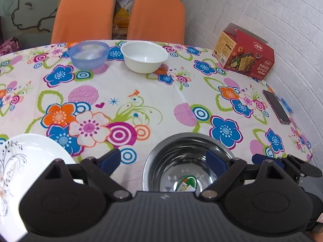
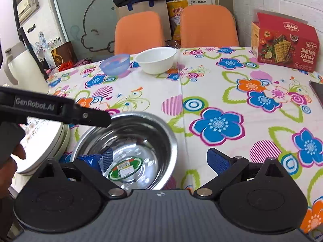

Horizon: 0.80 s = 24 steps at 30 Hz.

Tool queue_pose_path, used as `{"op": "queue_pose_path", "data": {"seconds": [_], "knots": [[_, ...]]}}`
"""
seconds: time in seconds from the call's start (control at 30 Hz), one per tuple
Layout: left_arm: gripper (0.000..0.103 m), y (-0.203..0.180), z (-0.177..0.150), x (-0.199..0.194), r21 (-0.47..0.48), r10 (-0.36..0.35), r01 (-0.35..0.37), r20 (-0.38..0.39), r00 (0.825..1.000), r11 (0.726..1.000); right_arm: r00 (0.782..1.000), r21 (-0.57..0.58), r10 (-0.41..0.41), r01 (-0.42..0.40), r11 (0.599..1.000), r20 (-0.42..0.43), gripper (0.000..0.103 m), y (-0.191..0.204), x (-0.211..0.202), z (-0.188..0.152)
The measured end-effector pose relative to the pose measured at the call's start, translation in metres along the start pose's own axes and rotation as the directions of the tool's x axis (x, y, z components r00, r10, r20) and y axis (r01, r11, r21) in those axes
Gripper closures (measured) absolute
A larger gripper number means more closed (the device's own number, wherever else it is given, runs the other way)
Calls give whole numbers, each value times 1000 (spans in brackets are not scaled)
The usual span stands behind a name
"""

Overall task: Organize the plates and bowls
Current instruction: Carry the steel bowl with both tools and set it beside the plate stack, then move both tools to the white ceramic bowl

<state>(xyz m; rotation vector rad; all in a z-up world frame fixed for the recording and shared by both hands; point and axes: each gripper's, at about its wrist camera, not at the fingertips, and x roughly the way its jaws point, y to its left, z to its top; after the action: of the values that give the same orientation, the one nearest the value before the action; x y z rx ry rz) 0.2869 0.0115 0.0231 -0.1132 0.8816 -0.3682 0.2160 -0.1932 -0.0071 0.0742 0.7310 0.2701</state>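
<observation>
1. We work over a table [image 1: 161, 92] under a flowered cloth, with two orange chairs [image 1: 157, 16] behind its far edge at 12 o'clock.
2. Our left gripper [image 1: 163, 161] is spread wide: one blue pad sits over the cloth at 9 o'clock of the steel bowl [image 1: 181, 161], the other hangs over the bowl's hollow. It grips nothing.
3. Our right gripper [image 2: 159, 159] is also wide; its left pad lies inside the steel bowl's rim, its right pad over bare cloth at 3 o'clock of the bowl.
4. The steel bowl stands upright at the near edge, a green label on its bottom.
5. The white plates [image 2: 46, 141] lie stacked at 9 o'clock of the steel bowl, just beside it.
6. A red cracker box [image 1: 245, 57] stands at 2 o'clock by the wall.
7. The white bowl [image 1: 144, 56] and the blue bowl [image 1: 88, 54] stand side by side at 12 o'clock, well apart from the steel one.
8. A phone [image 1: 276, 106] lies at 3 o'clock.
</observation>
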Motion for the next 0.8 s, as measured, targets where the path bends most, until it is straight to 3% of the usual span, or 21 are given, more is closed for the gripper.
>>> {"op": "queue_pose_path", "data": {"seconds": [0.33, 0.53, 0.63, 0.8], "knots": [[12, 21, 34, 19, -16, 45, -45, -13, 999, 999, 1000, -57, -14, 14, 998, 4, 16, -13, 30, 55], [12, 56, 84, 50, -179, 45, -47, -18, 999, 983, 1000, -83, -1, 0, 997, -13, 16, -20, 75, 102], [12, 76, 112, 72, -332, 37, -36, -5, 999, 943, 1000, -92, -15, 14, 996, -6, 16, -24, 103, 128], [12, 92, 136, 116, -552, -19, -4, -36, 999, 834, 1000, -109, -30, 29, 994, -4, 16, -30, 147, 159]]}}
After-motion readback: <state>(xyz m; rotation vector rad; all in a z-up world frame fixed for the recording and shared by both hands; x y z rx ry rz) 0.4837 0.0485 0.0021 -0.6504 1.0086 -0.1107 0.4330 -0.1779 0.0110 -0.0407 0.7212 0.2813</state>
